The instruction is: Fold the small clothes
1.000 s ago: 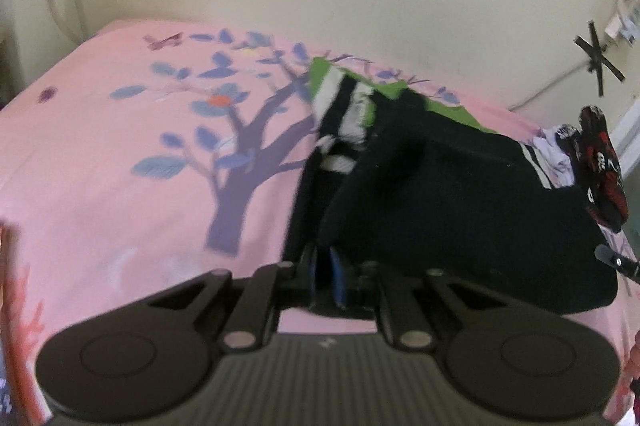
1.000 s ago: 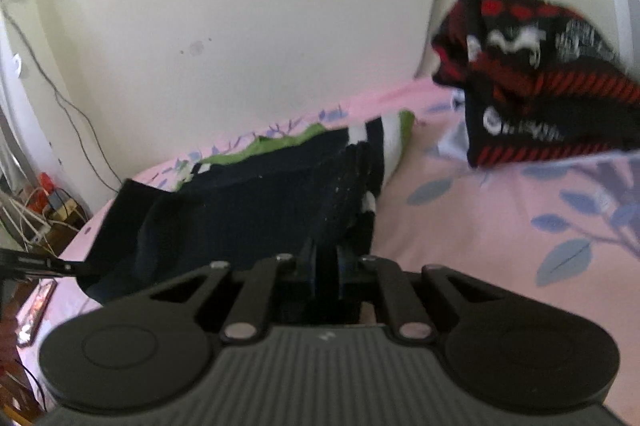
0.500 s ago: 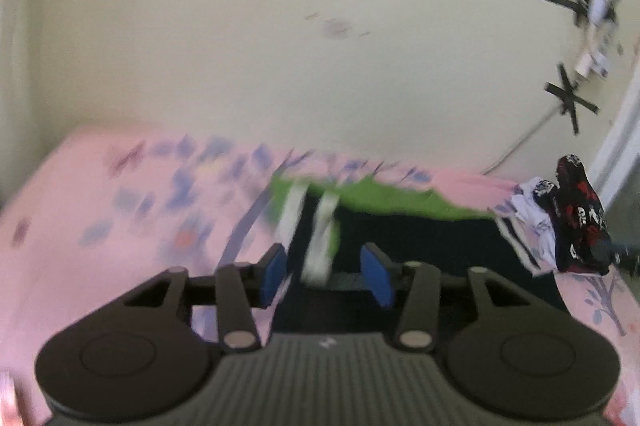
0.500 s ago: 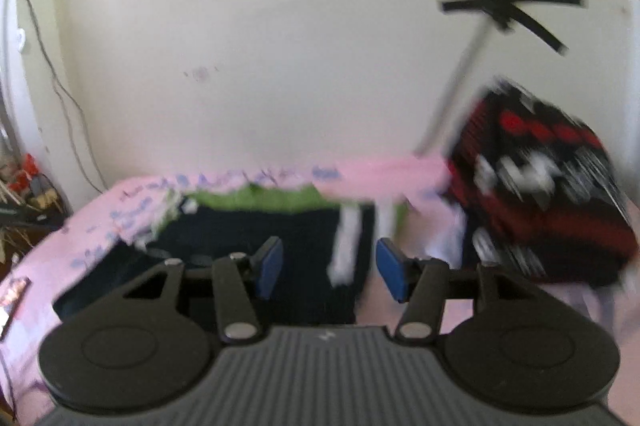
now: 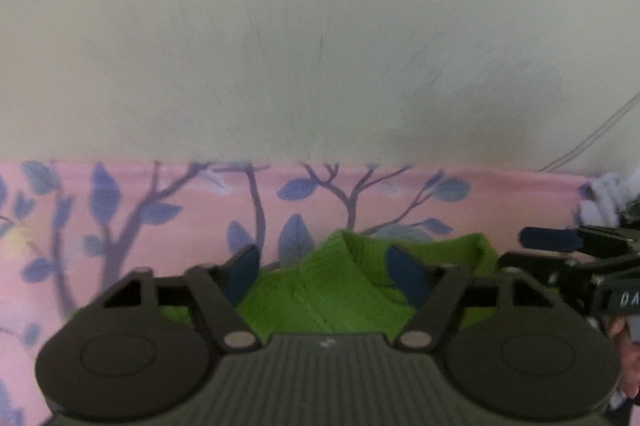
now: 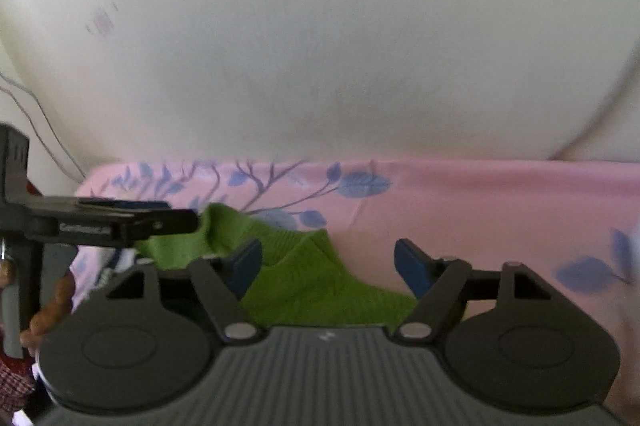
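While the green garment (image 5: 332, 290) is lying at the far edge of the pink sheet (image 5: 120, 226), against the wall (image 5: 320, 26), no cloth is being gripped by either tool. The left gripper (image 5: 322, 268) is being held partly open over the green fabric, its blue pads (image 5: 242, 268) standing clear of the cloth; its jaws have just been opening. The right gripper (image 6: 328, 266) is being held wide, having just been opening too, with a green corner lying loose between the pads at 6 o'clock. In the right view, the left tool is being seen at 9 o'clock, beside the same garment. Judging by the green layer lying doubled and free, one fold is being finished and released. Whether further folds are needed is not being shown; other clothes at 3 o'clock in the left view are probably being left for later.
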Demonstrator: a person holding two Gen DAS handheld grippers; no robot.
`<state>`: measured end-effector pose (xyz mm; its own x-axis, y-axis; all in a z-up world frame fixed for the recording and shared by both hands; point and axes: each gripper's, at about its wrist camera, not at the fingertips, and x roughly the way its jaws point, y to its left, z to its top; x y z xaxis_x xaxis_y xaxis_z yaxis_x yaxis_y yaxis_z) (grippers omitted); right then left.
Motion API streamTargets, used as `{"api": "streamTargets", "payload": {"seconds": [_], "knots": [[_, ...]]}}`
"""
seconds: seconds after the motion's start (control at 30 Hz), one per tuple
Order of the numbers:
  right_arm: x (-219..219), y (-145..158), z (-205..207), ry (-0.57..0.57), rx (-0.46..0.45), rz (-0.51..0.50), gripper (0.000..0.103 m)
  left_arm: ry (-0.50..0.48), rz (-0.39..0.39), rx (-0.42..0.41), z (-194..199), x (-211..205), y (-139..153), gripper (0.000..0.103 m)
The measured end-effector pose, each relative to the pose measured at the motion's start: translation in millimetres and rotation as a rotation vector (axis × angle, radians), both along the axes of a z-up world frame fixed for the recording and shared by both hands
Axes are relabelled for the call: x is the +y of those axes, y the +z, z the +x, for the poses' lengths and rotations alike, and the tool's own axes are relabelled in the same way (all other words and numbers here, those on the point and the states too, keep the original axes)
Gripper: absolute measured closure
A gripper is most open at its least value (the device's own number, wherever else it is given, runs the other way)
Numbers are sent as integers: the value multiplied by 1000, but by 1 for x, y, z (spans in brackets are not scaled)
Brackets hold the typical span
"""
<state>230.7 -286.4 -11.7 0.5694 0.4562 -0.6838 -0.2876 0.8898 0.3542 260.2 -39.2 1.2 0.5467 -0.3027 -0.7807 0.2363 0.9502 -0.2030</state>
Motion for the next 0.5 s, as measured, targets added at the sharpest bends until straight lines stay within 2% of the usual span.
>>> {"api": "streamTargets", "payload": {"seconds": [0.03,0.07,0.1,0.13,0.17,0.3,0.43,0.5], "knots": [[5,-6,3,26,6,0,24,2,13,-17,-1,-1,-4,64],[11,-5,0,44,-30,-31,43,-9,26,-36,-4,-3,-5,82],[18,-4,-1,88,-42,-56,65,-22,22,-36,-8,-4,-4,82],[20,-2,-6,90,-54,-65,78,-22,29,-44,-12,-4,-2,88],[19,3,-12,77,-69,-60,86,-29,35,-56,-18,-3,2,89],[12,37,-51,53,-154,-20,92,-35,-22,-124,-57,9,35,90],[19,83,-127,96,-293,-48,92,-46,-71,-235,-135,28,77,90],[24,96,-173,122,-352,-79,93,-56,-94,-265,-180,38,88,90]]}}
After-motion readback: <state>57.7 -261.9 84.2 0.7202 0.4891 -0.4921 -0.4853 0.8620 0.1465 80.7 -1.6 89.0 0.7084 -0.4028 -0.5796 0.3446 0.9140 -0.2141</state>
